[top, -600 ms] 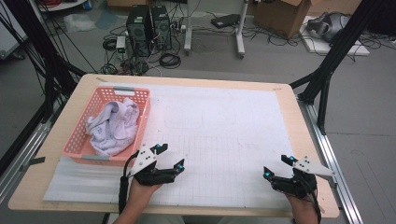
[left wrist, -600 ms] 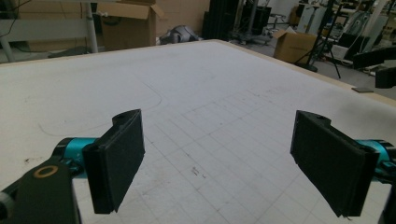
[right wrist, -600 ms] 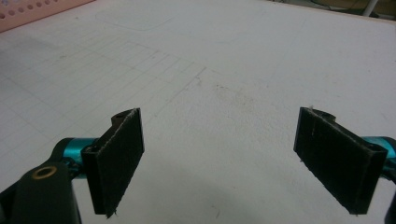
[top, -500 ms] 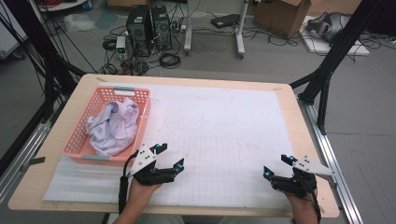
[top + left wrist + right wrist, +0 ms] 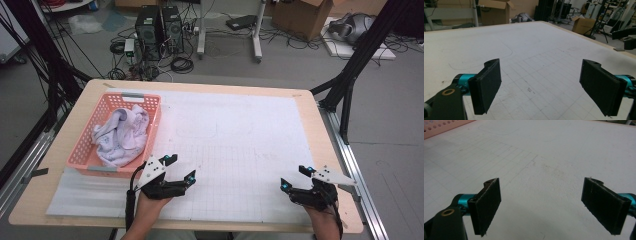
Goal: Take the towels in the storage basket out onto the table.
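Cloth (image 5: 122, 136) lies bunched in the pink basket (image 5: 155, 120), just beyond and outward of the left tool (image 5: 181, 169), jaws apart and empty; right tool (image 5: 296, 178), likewise gaping, rests well apart across the tabletop (image 5: 240, 125).

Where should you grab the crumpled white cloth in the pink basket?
Probably best from above, at the raised bunched fold near the middle of the crumpled white cloth. It lies heaped inside the pink plastic basket, whose walls block a sideways approach. The open left hand-held gripper sits nearest, just beside the basket's near corner.
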